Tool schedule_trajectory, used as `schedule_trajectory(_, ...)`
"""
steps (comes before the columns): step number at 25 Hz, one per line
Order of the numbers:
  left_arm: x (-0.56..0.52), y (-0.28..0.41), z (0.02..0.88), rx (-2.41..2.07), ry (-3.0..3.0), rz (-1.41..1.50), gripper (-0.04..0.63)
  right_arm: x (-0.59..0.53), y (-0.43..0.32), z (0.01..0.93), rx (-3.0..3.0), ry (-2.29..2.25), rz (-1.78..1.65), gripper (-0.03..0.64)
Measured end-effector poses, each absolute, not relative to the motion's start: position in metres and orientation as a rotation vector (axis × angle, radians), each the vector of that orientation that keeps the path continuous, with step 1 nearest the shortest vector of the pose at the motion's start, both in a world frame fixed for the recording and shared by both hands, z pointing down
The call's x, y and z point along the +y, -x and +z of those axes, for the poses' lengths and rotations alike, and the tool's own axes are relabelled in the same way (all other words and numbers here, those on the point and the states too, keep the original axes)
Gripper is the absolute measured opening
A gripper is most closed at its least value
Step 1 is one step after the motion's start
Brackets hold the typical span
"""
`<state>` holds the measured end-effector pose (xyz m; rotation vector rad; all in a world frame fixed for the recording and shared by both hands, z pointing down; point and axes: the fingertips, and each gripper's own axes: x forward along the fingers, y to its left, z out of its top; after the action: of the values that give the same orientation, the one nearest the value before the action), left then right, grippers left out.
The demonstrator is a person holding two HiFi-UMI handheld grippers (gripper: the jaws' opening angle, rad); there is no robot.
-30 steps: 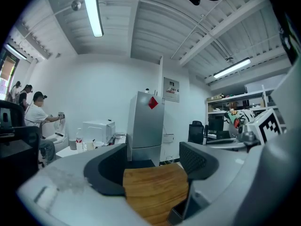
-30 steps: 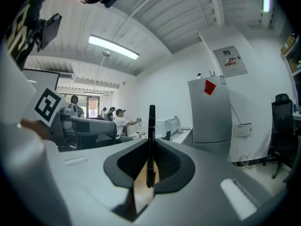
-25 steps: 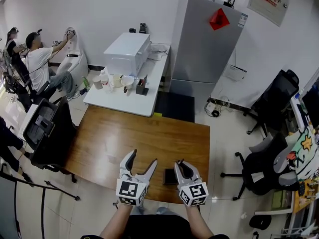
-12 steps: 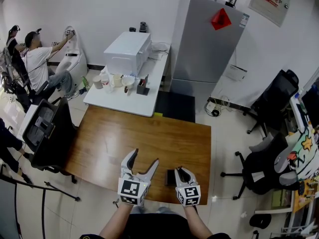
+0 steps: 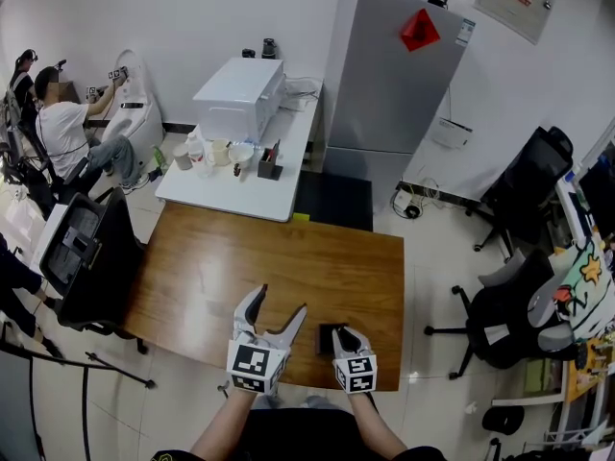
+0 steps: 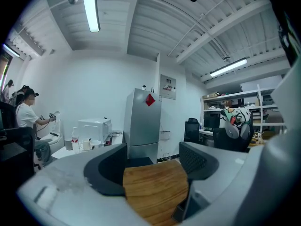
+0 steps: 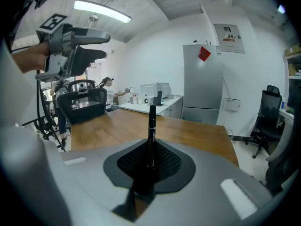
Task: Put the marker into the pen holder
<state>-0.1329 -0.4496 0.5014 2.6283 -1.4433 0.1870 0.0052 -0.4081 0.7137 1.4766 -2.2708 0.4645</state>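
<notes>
The right gripper (image 5: 344,332) has its jaws pressed together on a slim black marker (image 7: 152,126). Only the right gripper view shows this: the marker's lower end is nipped between the dark ribbed pads, and the rest juts straight out past the jaw tips. In the head view the marker is too small to make out.

The head view alone shows the small black square pen holder (image 5: 328,338) clearly. It sits on the brown wooden bench (image 5: 288,257), just beside the right jaws on the side facing the left gripper (image 5: 277,307). In the left gripper view only a dark corner of it (image 6: 182,212) peeps in, low down by the right-hand jaw.

The left jaws stand wide apart, with nothing but bare bench between them. The right gripper view also catches the left gripper raised off to the left of its own jaws.

Beyond both pairs of jaws, past the bench's far edge, are a white bench (image 5: 240,185) carrying a white box-shaped appliance (image 5: 240,94) and cups, and a tall grey refrigerator (image 5: 384,94) with a red diamond sticker. A black office chair (image 5: 82,257) stands left of the wooden bench.

The marker is thin, glossy and black all over, with a faint pale mark partway along its barrel.
</notes>
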Motion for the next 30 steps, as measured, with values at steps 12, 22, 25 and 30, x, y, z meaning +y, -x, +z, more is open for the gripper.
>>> schedule_trajectory(12,-0.444,0.13,0.501,-1.448,-2.627,0.197,0.35,-0.399,-0.002,0.742,-2.098,-1.336,0.515,0.044)
schedule_trajectory(22,-0.439,0.132,0.506,-1.45,-2.611,0.192,0.35,-0.394,0.002,0.761,-1.904,-1.154,0.509,0.046)
schedule_trajectory(25,-0.439,0.132,0.506,-1.451,-2.613,0.194,0.35,-0.396,0.003,0.765,-1.884,-1.144,0.514,0.048)
schedule_trajectory(30,-0.436,0.132,0.508,-1.45,-2.612,0.198,0.35,-0.394,0.006,0.763,-1.886,-1.142,0.543,0.07)
